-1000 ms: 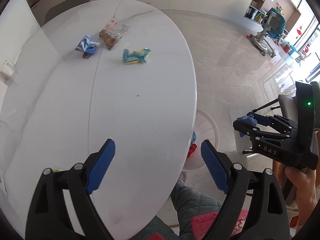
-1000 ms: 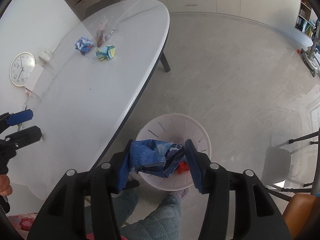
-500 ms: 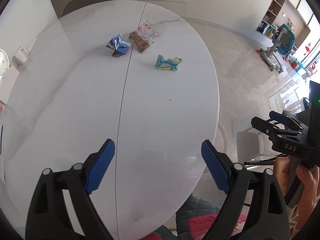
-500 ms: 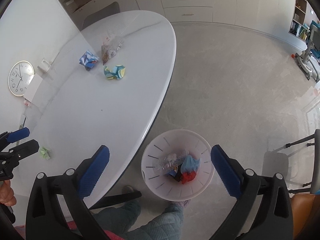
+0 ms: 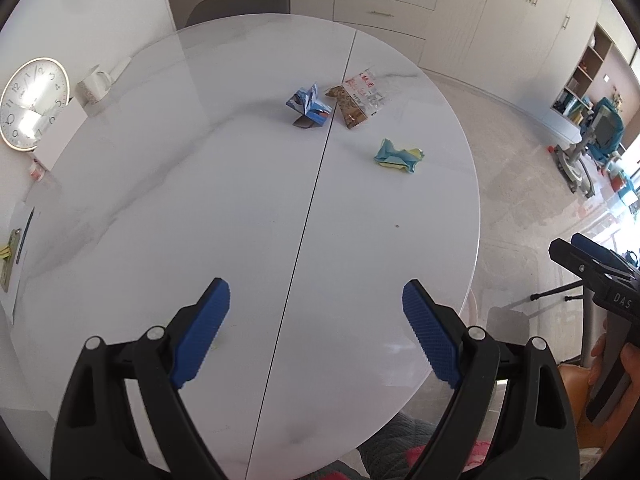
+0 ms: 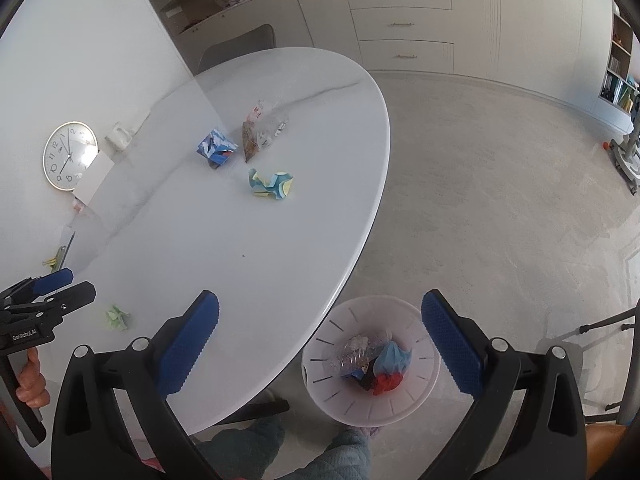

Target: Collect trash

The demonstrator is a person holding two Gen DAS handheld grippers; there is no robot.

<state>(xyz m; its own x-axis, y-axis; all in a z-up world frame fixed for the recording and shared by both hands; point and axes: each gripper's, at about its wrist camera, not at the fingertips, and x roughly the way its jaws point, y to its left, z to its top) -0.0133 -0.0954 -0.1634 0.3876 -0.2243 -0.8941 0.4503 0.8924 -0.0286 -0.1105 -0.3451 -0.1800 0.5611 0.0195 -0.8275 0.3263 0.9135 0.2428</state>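
Note:
On the white oval table point(image 5: 240, 208) lie a blue crumpled wrapper point(image 5: 308, 107) point(image 6: 216, 148), a clear and brown snack bag point(image 5: 356, 101) point(image 6: 260, 130) and a blue-yellow crumpled wrapper point(image 5: 399, 156) point(image 6: 272, 184). A small green paper scrap point(image 6: 117, 317) lies near the table's near edge. My left gripper point(image 5: 316, 320) is open and empty above the near table; it also shows in the right wrist view point(image 6: 48, 292). My right gripper point(image 6: 320, 340) is open and empty above the white trash bin point(image 6: 424, 392), which holds several wrappers. It also shows in the left wrist view point(image 5: 584, 256).
A round clock point(image 5: 32, 104), a white mug point(image 5: 94, 84) and a white card stand at the table's left side. A clipboard point(image 5: 12, 252) lies at the left edge. A grey chair point(image 5: 240, 2) is behind the table. Chair legs point(image 6: 588, 328) stand right of the bin.
My right gripper opened and dropped the blue wrapper into the bin, then lifted. My left gripper swung left and up over the table, bringing the clock into view.

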